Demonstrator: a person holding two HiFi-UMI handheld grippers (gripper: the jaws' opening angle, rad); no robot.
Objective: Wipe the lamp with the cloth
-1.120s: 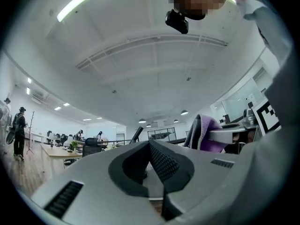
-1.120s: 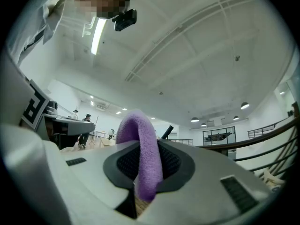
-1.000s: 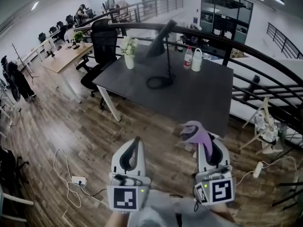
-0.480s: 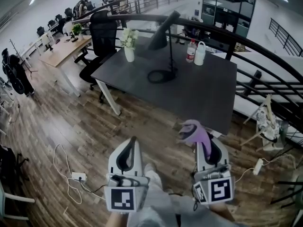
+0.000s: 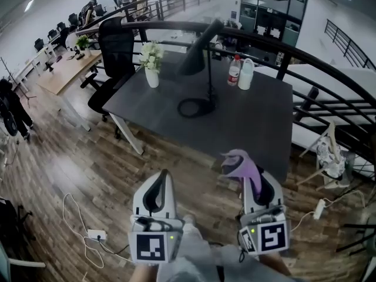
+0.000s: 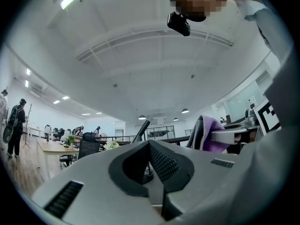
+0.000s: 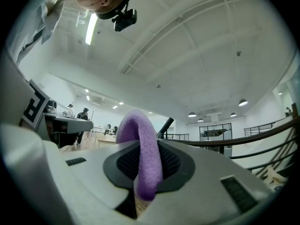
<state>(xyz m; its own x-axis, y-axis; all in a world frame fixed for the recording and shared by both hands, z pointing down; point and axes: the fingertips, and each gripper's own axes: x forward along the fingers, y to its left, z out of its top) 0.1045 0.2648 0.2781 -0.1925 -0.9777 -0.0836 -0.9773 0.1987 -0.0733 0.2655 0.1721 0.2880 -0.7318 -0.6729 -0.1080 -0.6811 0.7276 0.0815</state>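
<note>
A black desk lamp (image 5: 207,69) stands on the dark grey table (image 5: 252,122), its round base at the table's middle and its shade tilted left. My right gripper (image 5: 251,178) is low in the head view, well short of the table's near edge, shut on a purple cloth (image 5: 239,162) that sticks up out of its jaws. The cloth (image 7: 140,153) fills the right gripper view, with the lamp (image 7: 165,124) small behind it. My left gripper (image 5: 166,176) hangs beside it, shut with nothing held. In the left gripper view the lamp (image 6: 142,128) shows beyond the jaws.
On the table are a white vase of flowers (image 5: 151,64), a bottle (image 5: 234,72) and a white jug (image 5: 245,74). A black office chair (image 5: 114,46) stands at its left end. A curved black railing (image 5: 305,57) runs behind. Cables and a power strip (image 5: 94,235) lie on the wooden floor.
The view has shifted slightly towards the table, which now looks a little closer. Both grippers keep their pose and the cloth stays in the right one.
</note>
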